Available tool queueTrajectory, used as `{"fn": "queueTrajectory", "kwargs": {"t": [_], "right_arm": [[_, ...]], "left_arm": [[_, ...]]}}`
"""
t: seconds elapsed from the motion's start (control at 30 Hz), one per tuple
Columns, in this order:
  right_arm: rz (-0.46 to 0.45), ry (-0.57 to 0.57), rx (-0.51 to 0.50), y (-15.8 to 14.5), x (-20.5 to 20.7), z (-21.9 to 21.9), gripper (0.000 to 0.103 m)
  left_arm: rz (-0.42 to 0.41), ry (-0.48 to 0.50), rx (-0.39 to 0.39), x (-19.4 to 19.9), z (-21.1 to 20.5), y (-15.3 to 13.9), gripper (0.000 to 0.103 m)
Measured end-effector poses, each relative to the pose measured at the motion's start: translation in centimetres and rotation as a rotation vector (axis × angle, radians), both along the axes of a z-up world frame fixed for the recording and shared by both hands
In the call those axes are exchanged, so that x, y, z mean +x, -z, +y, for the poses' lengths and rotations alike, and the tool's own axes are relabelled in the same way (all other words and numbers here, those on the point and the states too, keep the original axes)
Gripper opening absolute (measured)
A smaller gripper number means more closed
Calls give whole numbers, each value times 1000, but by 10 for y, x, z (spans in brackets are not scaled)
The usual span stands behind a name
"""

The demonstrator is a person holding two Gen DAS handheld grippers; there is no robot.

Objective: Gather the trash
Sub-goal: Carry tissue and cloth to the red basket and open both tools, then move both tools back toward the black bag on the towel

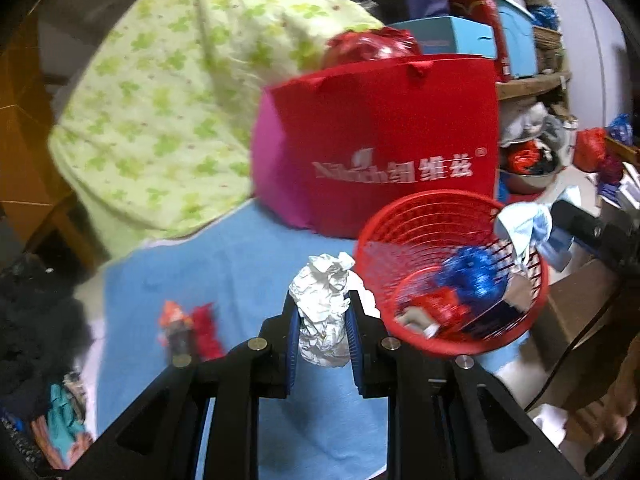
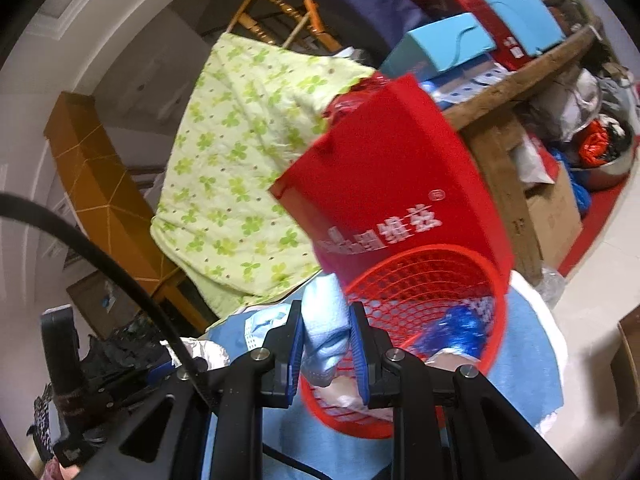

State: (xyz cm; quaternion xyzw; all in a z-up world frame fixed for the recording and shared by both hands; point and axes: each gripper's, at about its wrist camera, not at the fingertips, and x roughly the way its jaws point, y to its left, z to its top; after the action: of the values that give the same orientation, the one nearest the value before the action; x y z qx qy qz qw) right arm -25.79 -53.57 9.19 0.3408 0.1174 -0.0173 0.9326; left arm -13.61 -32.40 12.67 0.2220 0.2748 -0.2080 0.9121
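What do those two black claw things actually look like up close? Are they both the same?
They look alike. The left gripper and right gripper each have a black, angular frame with triangular cut-outs and round silver bolt heads at the joints. Each ends in two flat fingers faced with ribbed blue pads. A black cable arcs across the right wrist view. No markings or sleeves are visible.

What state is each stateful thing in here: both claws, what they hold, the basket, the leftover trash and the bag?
Left claw: shut on the foil ball.
Foil ball: crumpled, gripped, outside the basket.
Right claw: shut on the blue mask.
Blue mask: bunched, held at the basket rim.
Red basket: upright, partly filled with trash.
Red wrapper: lying loose on the blue cloth.
Red bag: standing upright.
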Motion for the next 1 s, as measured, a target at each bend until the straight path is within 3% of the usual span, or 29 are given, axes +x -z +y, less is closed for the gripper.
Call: {"fn": "queueTrajectory", "kwargs": {"t": [0.3,0.4,0.47,0.53,0.7,0.77,0.8,1.0], "right_arm": [[71,67,64,22,5,-35,26],[101,68,84,29,18,-41,27],[136,62,114,35,27,-45,27],[154,51,149,40,35,-47,32],[115,6,117,33,37,-32,35],[103,-2,89,26,36,-23,51],[90,-1,76,23,34,-19,69],[-14,-39,-36,-11,31,17,69]], "left_arm": [[90,166,-43,24,-57,14,28],[99,177,-33,35,-70,22,42],[87,161,-31,38,-71,26,44],[91,157,-38,39,-66,29,58],[50,125,-47,36,-31,28,59],[33,95,-40,35,-10,29,59],[31,79,-40,34,3,31,59],[54,-93,-36,39,97,51,59]]}}
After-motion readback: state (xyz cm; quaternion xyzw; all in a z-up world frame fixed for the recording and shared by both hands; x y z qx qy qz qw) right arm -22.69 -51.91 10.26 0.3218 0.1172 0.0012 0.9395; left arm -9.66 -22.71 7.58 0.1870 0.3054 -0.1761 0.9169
